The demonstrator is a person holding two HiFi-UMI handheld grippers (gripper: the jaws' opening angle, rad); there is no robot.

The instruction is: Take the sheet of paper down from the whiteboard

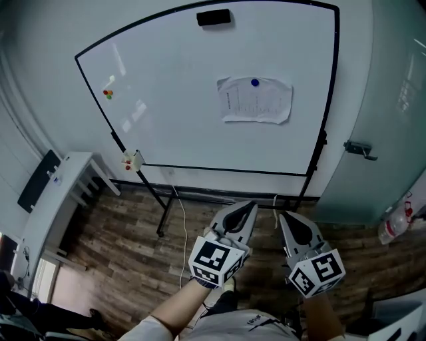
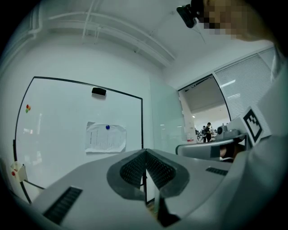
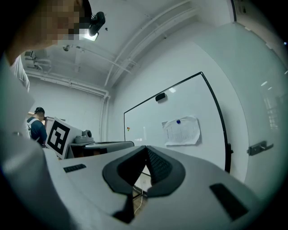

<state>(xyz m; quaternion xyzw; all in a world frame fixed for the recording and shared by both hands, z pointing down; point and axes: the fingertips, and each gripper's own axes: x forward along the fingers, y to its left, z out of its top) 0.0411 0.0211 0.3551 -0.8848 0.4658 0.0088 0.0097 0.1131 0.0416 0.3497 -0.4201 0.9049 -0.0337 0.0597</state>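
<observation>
A white sheet of paper [image 1: 255, 100] hangs on the whiteboard [image 1: 173, 106], pinned near its top by a blue magnet [image 1: 255, 82]. The same sheet of paper [image 2: 105, 137] shows in the left gripper view, and the sheet of paper [image 3: 182, 131] again in the right gripper view. My left gripper [image 1: 251, 206] and my right gripper [image 1: 282, 217] are side by side well short of the board, both pointing at it. Each has its jaws together with nothing between them.
A black eraser [image 1: 213, 18] sits at the board's top edge, small coloured magnets [image 1: 108, 94] at its left. The board stands on a black frame [image 1: 162, 203] over wood flooring. A white shelf unit [image 1: 60, 193] is at the left, a glass wall [image 1: 393, 113] at the right.
</observation>
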